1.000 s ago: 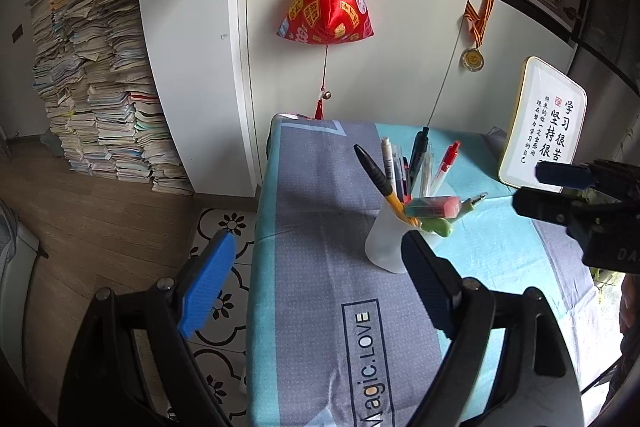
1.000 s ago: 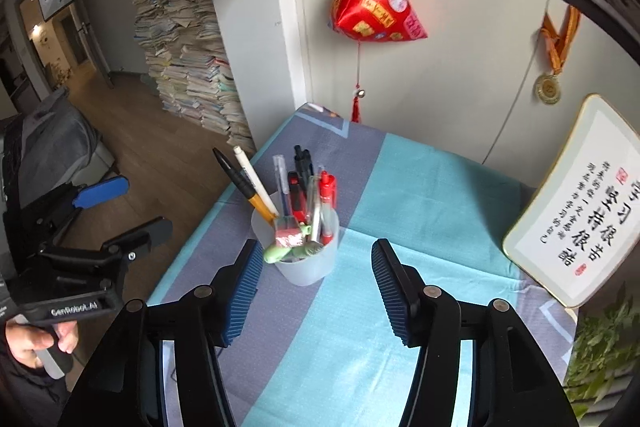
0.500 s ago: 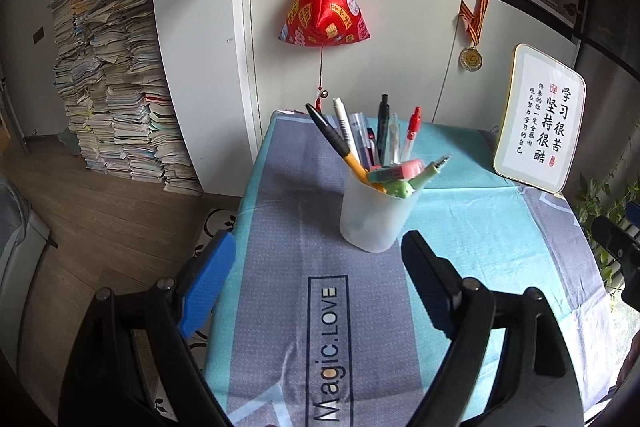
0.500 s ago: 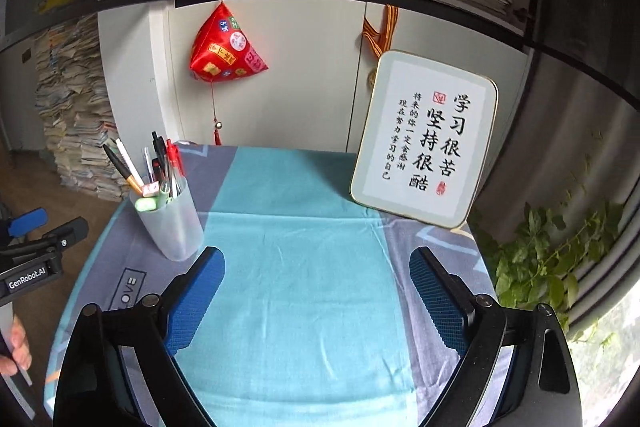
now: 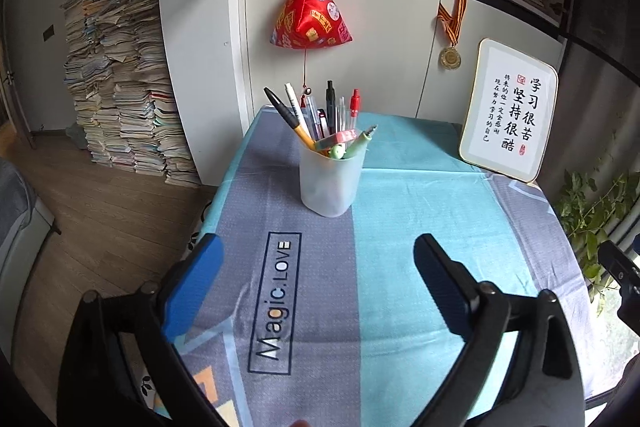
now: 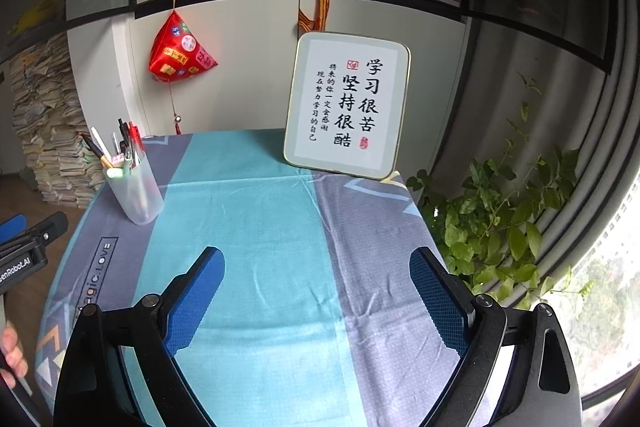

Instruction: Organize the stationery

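A frosted white pen cup (image 5: 330,179) stands upright on the blue and grey tablecloth (image 5: 400,239), filled with several pens and markers (image 5: 320,115). In the right wrist view the same pen cup (image 6: 138,193) sits at the table's left side. My left gripper (image 5: 318,247) hovers over the near part of the cloth, well short of the cup; its jaws are opening and nothing is between them. My right gripper (image 6: 316,259) is open and empty above the middle of the cloth, far right of the cup. The left gripper's tips (image 6: 32,227) show at the left edge.
A framed calligraphy board (image 6: 348,107) leans against the wall at the table's back right. A red hanging ornament (image 5: 310,15) and a medal (image 5: 450,55) hang on the wall. Green plant (image 6: 500,219) stands right of the table. Stacked papers (image 5: 120,107) rise on the floor at left.
Both grippers have pulled back from the pen cup, which now looks farther off. The right gripper swung right toward the calligraphy board and opened wider. The left gripper's jaws spread a little more.
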